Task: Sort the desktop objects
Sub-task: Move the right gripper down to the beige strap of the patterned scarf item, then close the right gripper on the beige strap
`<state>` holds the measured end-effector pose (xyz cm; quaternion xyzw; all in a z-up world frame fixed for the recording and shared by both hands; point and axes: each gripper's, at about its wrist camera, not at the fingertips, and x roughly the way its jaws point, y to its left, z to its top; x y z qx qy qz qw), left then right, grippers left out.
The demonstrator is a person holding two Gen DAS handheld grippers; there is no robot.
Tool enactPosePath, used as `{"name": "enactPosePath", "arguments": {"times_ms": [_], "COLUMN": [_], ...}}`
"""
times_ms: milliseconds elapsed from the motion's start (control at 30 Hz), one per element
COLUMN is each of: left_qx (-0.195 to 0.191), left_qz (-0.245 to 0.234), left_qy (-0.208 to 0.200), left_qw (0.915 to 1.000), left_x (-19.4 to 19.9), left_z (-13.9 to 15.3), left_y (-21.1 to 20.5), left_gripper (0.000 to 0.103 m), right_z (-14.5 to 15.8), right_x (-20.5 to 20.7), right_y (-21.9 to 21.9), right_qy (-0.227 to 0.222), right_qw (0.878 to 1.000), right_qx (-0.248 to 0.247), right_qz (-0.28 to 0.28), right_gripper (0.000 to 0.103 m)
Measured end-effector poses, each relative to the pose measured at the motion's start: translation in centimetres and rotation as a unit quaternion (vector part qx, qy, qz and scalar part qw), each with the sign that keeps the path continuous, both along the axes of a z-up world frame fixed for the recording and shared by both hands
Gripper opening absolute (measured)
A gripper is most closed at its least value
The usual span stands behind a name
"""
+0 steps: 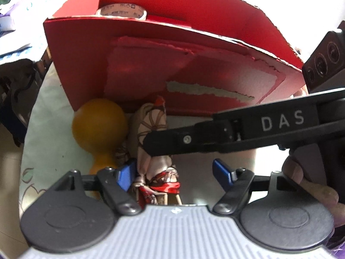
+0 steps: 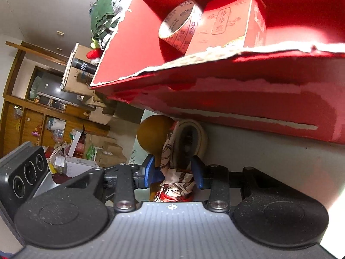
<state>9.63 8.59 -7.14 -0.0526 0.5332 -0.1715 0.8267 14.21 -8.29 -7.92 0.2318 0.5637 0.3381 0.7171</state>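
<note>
Only the right wrist view shows the right gripper (image 2: 173, 171) clasping the figurine (image 2: 176, 179); left jaws spread.

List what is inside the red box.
Inside the red box: a roll of tape leaning against a smaller red carton. The box's front wall hides the floor beneath them.

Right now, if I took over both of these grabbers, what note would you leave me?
Left gripper: open, empty, over the figurine.
Right gripper: pads either side of the figurine; grip unclear.
The figurine and yellow gourd lie in front of the red box, outside it.
Done: tape roll and small red carton are in the box.
To sort: figurine, gourd.
</note>
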Motion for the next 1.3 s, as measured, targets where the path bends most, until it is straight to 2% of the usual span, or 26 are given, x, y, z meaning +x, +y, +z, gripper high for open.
{"name": "enactPosePath", "arguments": {"times_ms": [167,300,367,400,467,767,800,833,867,1000,1200,1233,1300], "left_qx": [0.014,0.006,0.009,0.013,0.023,0.029,0.027,0.027,0.029,0.033,0.034,0.031,0.029], "left_qz": [-0.003,0.005,0.006,0.007,0.006,0.007,0.009,0.010,0.011,0.019,0.024,0.020,0.016], "left_qy": [-0.006,-0.002,-0.003,-0.005,-0.010,-0.012,-0.012,-0.012,-0.012,-0.011,-0.012,-0.013,-0.012], "left_qw": [0.9999,1.0000,0.9999,0.9999,0.9997,0.9995,0.9995,0.9995,0.9994,0.9992,0.9991,0.9992,0.9994], "left_x": [-0.3,-0.3,-0.3,-0.4,-0.5,-0.9,-1.0,-1.1,-1.2,-1.3,-1.4,-1.5,-1.7], "left_z": [-0.1,0.0,0.0,0.0,-0.1,0.0,0.0,0.0,0.0,-0.3,-0.1,0.0,0.0], "left_y": [-0.5,-0.3,-0.5,-0.7,-1.0,-1.5,-1.5,-1.6,-1.6,-1.7,-1.9,-2.1,-2.4], "left_gripper": [0.077,0.077,0.077,0.077,0.077,0.077,0.077,0.077,0.077,0.077,0.077,0.076,0.076], "right_z": [-0.4,0.0,0.0,0.0,-0.3,-0.2,-0.1,-0.2,-0.3,-0.4,-0.2,0.0,0.1], "right_x": [0.0,-0.3,-0.3,-0.2,0.0,-0.2,-0.2,-0.3,-0.2,-0.3,-0.3,-0.3,-0.3], "right_y": [-0.2,-0.4,-0.4,-0.3,-0.3,-0.2,0.0,-0.3,-0.3,-0.1,0.6,0.7,1.0], "right_qy": [0.008,-0.001,-0.006,-0.003,0.003,-0.008,-0.006,0.000,0.006,0.009,0.007,0.003,0.004], "right_qw": [1.000,1.000,1.000,1.000,1.000,1.000,0.999,0.999,0.998,0.999,0.999,0.999,1.000], "right_qx": [0.015,0.025,0.017,0.014,0.020,0.024,0.032,0.049,0.058,0.044,0.039,0.030,0.014], "right_qz": [-0.006,-0.008,-0.003,-0.004,-0.005,-0.003,-0.004,-0.004,-0.007,-0.015,-0.014,-0.011,-0.005], "right_gripper": [0.042,0.043,0.052,0.053,0.049,0.049,0.048,0.043,0.044,0.044,0.037,0.032,0.013]}}
